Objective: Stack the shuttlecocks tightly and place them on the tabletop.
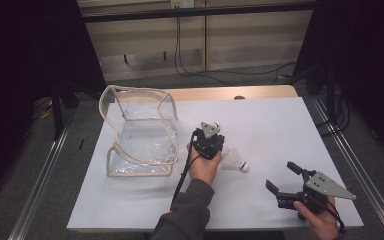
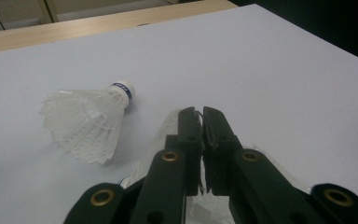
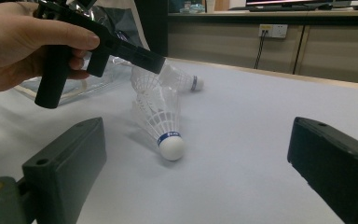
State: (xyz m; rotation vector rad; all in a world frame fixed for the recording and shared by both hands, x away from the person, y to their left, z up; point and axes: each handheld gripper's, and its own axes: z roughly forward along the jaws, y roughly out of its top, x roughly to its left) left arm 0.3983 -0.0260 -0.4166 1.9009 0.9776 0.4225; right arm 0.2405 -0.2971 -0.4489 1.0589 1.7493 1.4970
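A white feather shuttlecock (image 1: 234, 160) lies on the white table sheet with its cork toward me. My left gripper (image 1: 221, 151) is shut on the rim of its feather skirt (image 3: 154, 100); in the left gripper view the jaws (image 2: 202, 114) stand together with feathers pinched between them. The cork (image 3: 171, 147) rests on the sheet. A second shuttlecock (image 2: 88, 121) lies free just beyond it, cork pointing away. My right gripper (image 1: 280, 175) hovers open near the front right corner, nothing between its fingers, facing the held shuttlecock.
A clear plastic bag (image 1: 140, 135) with beige trim stands open at the left of the sheet, close to the left gripper. A strip of bare wooden tabletop (image 1: 230, 93) shows at the back edge. Metal rails run along both sides of the table.
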